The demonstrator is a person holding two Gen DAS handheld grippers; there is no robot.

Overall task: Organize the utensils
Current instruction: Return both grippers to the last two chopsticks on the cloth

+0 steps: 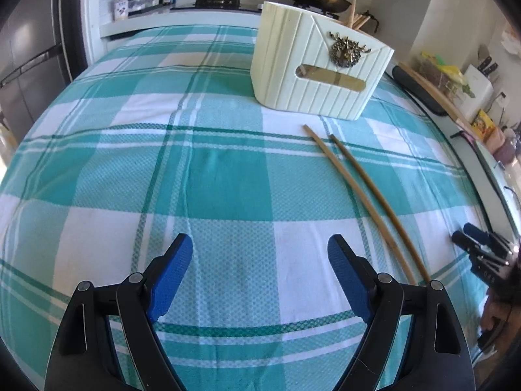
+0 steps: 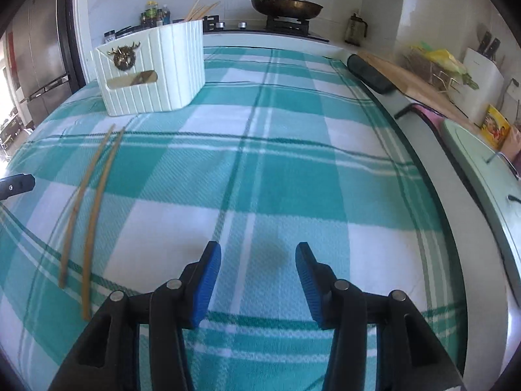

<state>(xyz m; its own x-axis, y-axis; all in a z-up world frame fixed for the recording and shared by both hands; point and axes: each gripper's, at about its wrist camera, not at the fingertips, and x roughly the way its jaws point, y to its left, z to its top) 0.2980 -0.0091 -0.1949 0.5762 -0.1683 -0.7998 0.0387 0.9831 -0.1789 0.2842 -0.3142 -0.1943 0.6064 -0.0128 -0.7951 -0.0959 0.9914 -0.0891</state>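
Observation:
Two long wooden chopsticks [image 1: 364, 202] lie side by side on the green-and-white checked cloth [image 1: 162, 169], pointing toward a cream ribbed utensil holder [image 1: 319, 65] with a brass stag badge. More chopsticks [image 1: 355, 16] stick up out of the holder. My left gripper [image 1: 260, 254] is open over bare cloth, left of the chopsticks, nothing between its blue pads. My right gripper [image 2: 257, 260] is open too, over cloth to the right of the chopsticks [image 2: 88, 211], with the holder [image 2: 153, 71] at far left. The right gripper's tips [image 1: 478, 241] show at the left wrist view's right edge.
A stove with a lidded dark pan [image 2: 286, 6] and bottles [image 2: 156, 14] stands beyond the table. Along the right edge are a black roll [image 2: 371, 73], a wooden board [image 2: 413, 88], a knife block [image 2: 482, 75] and a pale green lid [image 2: 488, 169]. A fridge [image 2: 39, 65] stands left.

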